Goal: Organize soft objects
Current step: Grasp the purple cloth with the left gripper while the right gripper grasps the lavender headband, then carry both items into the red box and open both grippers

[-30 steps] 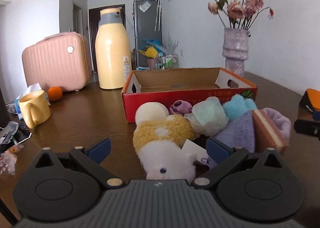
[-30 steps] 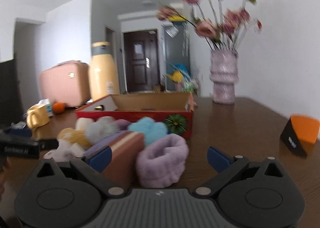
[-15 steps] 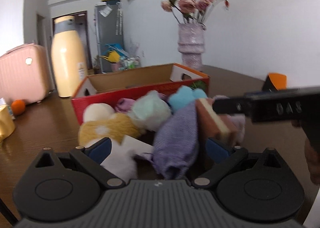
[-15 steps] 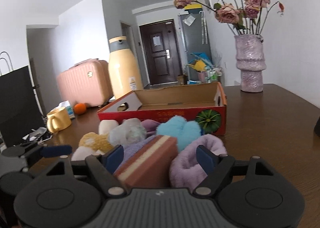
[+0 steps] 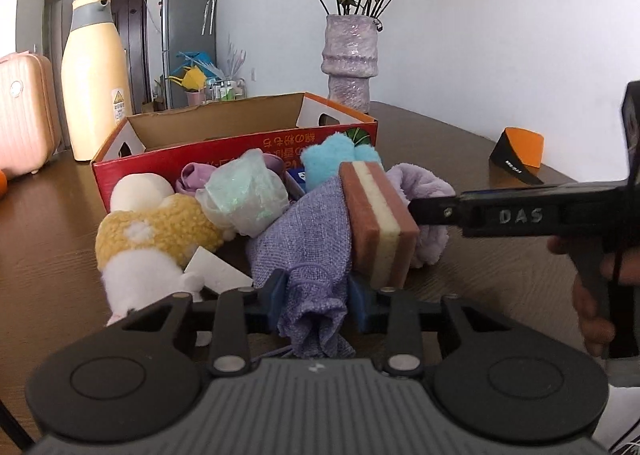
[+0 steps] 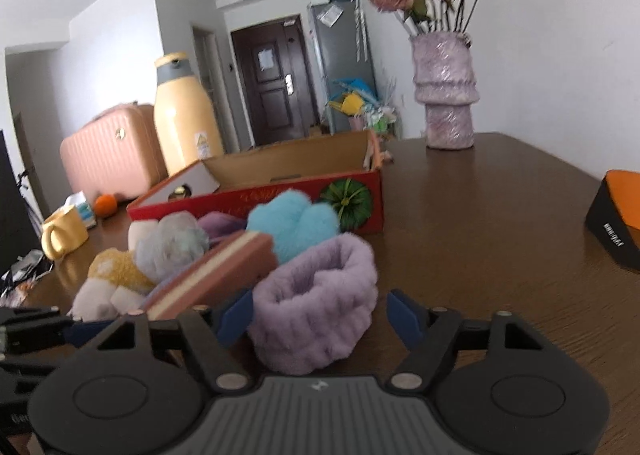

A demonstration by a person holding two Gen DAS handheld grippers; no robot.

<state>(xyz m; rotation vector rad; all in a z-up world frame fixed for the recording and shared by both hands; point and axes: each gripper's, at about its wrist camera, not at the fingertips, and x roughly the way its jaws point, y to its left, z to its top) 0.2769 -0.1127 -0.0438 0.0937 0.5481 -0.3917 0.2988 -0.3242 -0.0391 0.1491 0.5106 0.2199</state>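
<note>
The lower end of the purple cloth pouch is cut off behind the left gripper, whose fingers are closing and already pinch its neck. The right gripper is also closing around the fluffy lilac band, but whether its right pad touches I cannot tell. The striped sponge leans between them. All lie on the table before the red box.
</note>
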